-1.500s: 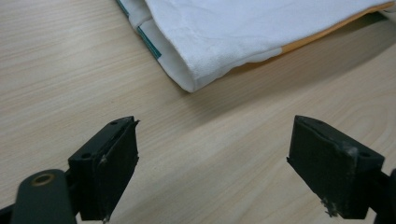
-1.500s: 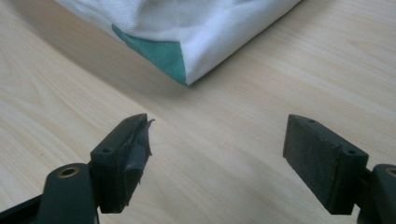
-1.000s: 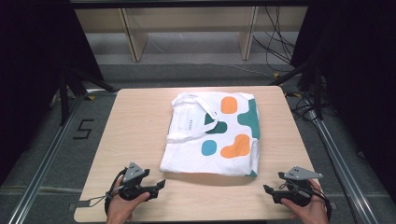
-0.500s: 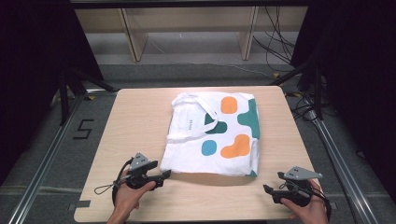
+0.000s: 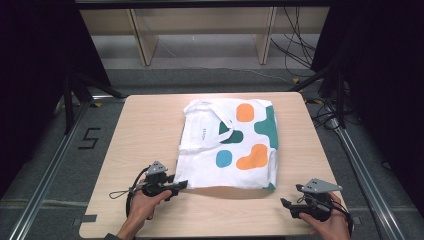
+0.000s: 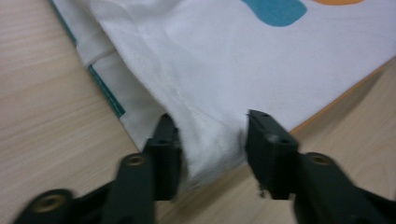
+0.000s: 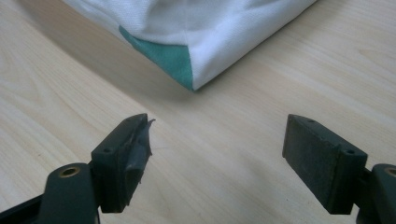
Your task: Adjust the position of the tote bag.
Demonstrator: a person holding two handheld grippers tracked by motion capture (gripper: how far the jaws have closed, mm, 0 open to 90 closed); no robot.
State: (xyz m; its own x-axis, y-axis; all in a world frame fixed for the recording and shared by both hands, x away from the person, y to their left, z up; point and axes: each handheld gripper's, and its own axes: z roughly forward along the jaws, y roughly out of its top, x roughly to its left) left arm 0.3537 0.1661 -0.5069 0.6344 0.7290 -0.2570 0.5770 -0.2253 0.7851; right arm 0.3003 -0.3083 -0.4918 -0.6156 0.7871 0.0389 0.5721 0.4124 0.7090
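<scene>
A folded white tote bag (image 5: 227, 145) with orange and teal blotches lies mid-surface (image 5: 150, 125). The left hand-held gripper (image 6: 212, 140) straddles its near corner, jaws apparently not yet clenched. The right hand-held gripper (image 7: 217, 158) gapes empty nearby.

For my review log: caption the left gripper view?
Left gripper open around a corner of the folded white tote bag on the wooden table.
</scene>
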